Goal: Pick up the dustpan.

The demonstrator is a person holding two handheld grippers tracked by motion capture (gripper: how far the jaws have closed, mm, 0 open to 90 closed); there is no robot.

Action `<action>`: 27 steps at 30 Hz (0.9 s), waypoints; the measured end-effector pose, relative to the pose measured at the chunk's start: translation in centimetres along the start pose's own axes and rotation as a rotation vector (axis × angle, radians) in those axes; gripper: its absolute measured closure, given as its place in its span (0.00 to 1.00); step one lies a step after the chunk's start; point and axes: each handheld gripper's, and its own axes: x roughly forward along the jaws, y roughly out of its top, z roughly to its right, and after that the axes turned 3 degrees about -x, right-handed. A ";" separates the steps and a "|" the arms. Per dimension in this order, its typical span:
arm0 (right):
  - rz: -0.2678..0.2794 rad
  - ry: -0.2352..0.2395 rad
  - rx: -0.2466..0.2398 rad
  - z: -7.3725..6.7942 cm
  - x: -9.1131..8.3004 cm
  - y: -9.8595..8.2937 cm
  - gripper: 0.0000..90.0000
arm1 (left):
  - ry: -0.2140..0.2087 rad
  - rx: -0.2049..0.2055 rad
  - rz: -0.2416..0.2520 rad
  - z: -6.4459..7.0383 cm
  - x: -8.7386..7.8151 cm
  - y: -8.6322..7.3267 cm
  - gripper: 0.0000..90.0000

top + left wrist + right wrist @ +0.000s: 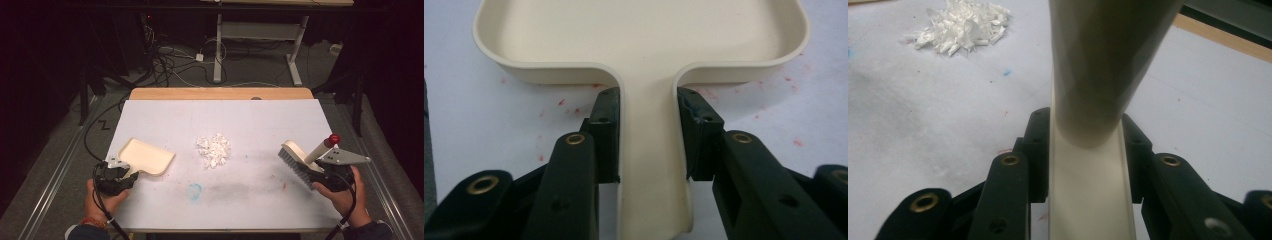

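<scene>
Left tool (646, 135) around dustpan (644, 45) handle

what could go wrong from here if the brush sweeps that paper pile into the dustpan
1. The shredded paper pile is loose and light, so a quick stroke with the brush could scatter it.
2. The dustpan sits off to the pile's left with its open lip not squarely facing it; bits may slip past unless the left tool turns it.
3. The right tool grips only the brush's narrow body, so pressing down could twist it.
</scene>
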 end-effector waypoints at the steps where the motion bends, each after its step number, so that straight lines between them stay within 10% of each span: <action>1: 0.000 0.000 0.000 0.0 0.0 0.0 0.74 | 0.000 0.000 0.000 0.0 0.0 0.0 0.70; 14: 0.000 -0.014 0.011 0.1 0.2 0.0 0.74 | -0.052 0.225 -0.060 1.1 -1.5 1.8 0.70; 27: -0.013 -0.025 0.014 0.2 1.6 0.4 0.74 | -0.138 0.330 -0.111 2.7 -1.1 3.3 0.70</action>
